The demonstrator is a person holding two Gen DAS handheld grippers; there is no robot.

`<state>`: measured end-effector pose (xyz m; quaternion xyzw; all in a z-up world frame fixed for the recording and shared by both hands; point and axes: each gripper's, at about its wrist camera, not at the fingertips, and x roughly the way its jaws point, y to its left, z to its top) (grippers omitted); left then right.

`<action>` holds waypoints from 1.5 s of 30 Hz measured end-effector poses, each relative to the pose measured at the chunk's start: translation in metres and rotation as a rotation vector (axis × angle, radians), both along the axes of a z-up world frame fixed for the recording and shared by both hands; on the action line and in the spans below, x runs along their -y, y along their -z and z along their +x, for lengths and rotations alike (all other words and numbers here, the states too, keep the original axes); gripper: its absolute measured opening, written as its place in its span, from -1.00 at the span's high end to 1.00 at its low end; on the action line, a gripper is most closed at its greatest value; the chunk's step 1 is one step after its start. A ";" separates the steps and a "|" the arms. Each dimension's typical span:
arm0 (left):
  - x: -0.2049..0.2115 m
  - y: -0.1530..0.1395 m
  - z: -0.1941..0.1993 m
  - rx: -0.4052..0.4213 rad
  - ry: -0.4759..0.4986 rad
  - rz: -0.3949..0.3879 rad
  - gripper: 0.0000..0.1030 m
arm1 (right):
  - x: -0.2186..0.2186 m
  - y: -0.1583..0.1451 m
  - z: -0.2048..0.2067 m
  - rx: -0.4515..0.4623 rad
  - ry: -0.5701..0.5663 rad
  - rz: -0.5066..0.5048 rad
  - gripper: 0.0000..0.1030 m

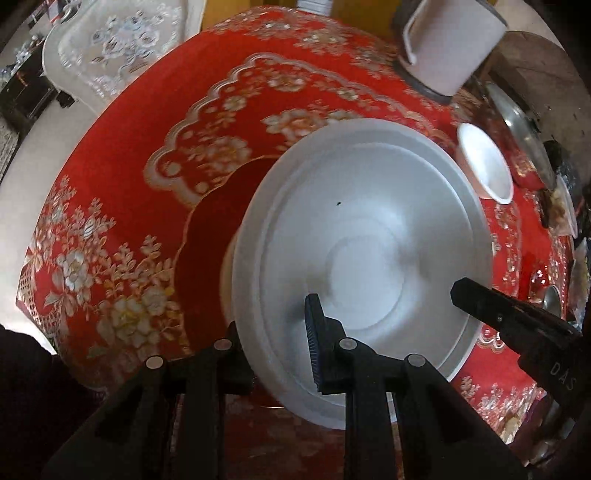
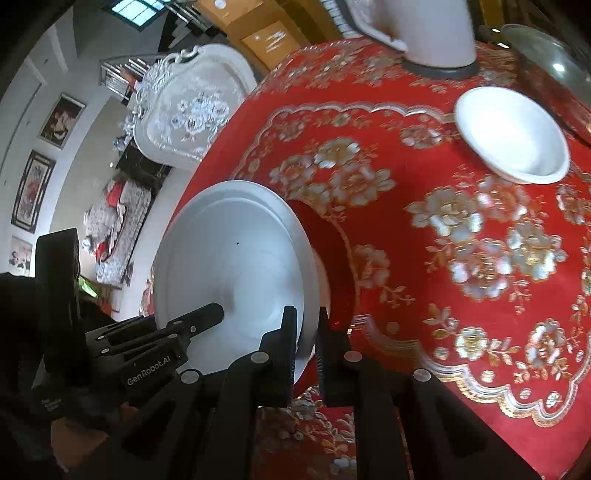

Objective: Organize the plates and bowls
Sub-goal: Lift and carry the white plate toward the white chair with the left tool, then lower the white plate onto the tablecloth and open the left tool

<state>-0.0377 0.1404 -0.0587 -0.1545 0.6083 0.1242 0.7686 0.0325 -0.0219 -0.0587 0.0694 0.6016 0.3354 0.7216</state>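
Note:
White plates (image 1: 362,236), two stacked by the look of their rims, hang tilted over the red flowered tablecloth (image 1: 122,192). My left gripper (image 1: 275,332) is shut on their near rim, one finger under and the blue-padded finger on top. In the right wrist view the same plates (image 2: 236,266) stand at lower left, with my right gripper (image 2: 308,326) shut on the rim. The left gripper (image 2: 192,325) shows at the opposite edge. A small white bowl (image 1: 484,166) (image 2: 513,136) sits on the cloth beyond them. Something white shows just behind the plates; I cannot tell what it is.
A white jug (image 1: 450,44) (image 2: 436,33) stands at the table's far side. A metal lid (image 1: 524,133) (image 2: 546,62) and small clutter lie along the right edge. A white ornate chair (image 1: 110,48) (image 2: 192,110) stands beyond the table's left edge.

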 end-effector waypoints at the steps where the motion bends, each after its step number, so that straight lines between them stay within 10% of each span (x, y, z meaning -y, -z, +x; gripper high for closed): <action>1: -0.002 0.003 -0.001 -0.006 -0.004 -0.001 0.62 | -0.001 0.002 -0.001 -0.003 -0.004 -0.005 0.80; 20: -0.008 0.011 -0.006 0.000 0.003 0.082 0.58 | -0.015 0.011 -0.006 0.008 -0.017 -0.070 0.71; 26: -0.007 -0.003 -0.008 0.037 0.006 0.143 0.06 | -0.011 0.008 -0.006 0.008 -0.018 -0.070 0.64; 45: 0.032 -0.029 0.009 0.100 0.103 0.197 0.06 | 0.031 -0.014 -0.009 0.029 0.053 -0.042 0.44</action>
